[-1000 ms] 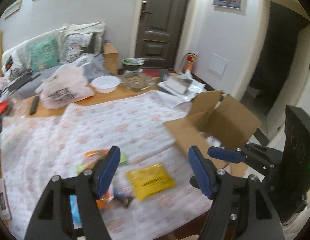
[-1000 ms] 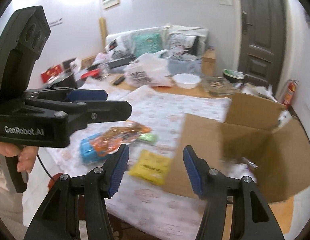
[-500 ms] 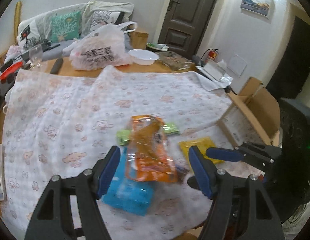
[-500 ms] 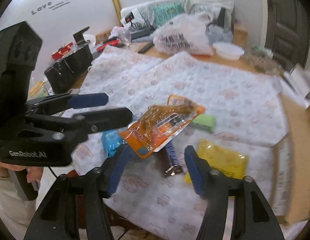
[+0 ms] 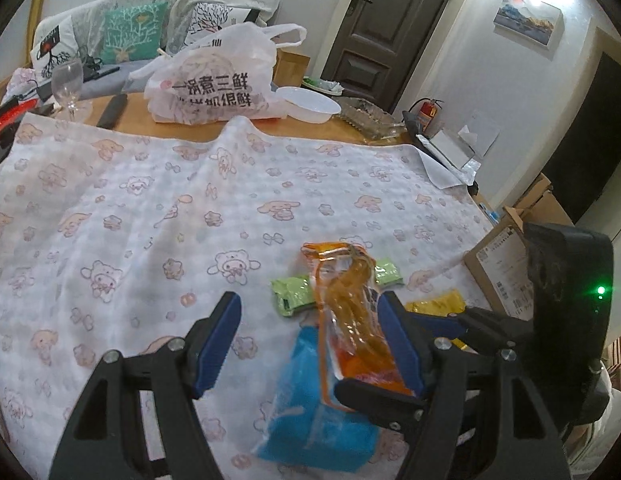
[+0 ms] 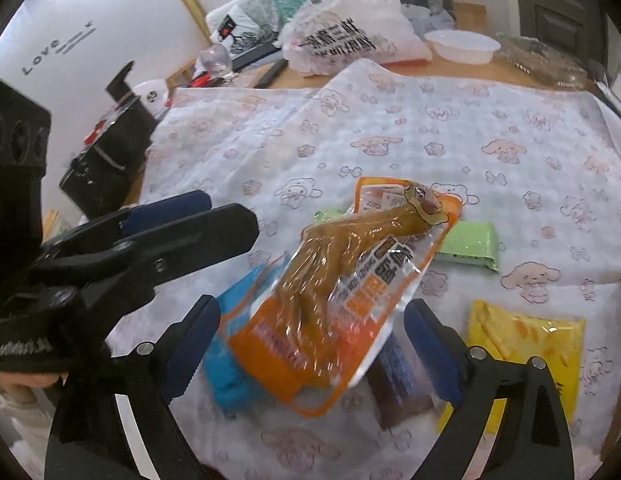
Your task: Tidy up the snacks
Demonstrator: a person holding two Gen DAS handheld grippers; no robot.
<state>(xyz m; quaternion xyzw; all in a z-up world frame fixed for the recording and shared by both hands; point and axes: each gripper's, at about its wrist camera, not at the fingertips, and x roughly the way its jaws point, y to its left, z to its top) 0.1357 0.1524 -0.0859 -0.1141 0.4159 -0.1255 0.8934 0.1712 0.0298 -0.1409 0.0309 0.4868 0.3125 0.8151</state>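
A pile of snacks lies on the patterned cloth near the table's front edge. On top is an orange vacuum pack (image 6: pixel 342 300) with a brown chicken foot; it also shows in the left wrist view (image 5: pixel 352 312). Under it are a blue packet (image 6: pixel 230 360), a green packet (image 6: pixel 468 246) and a dark bar (image 6: pixel 394 372). A yellow packet (image 6: pixel 522 356) lies to the right. My right gripper (image 6: pixel 310 344) is open, its jaws either side of the orange pack. My left gripper (image 5: pixel 310 340) is open just left of the pile. The cardboard box (image 5: pixel 506 264) stands at the right.
At the table's far side are a printed white plastic bag (image 5: pixel 214 80), a white bowl (image 5: pixel 308 104), a wine glass (image 5: pixel 68 84), a remote (image 5: pixel 112 110) and a clear tray (image 5: pixel 366 118). Black boxes (image 6: pixel 106 160) stand left of the table. A sofa with cushions is behind.
Both grippers have swung left from the cardboard box and come down over the snack pile. The right gripper's jaws now flank the orange pack. Both stay open.
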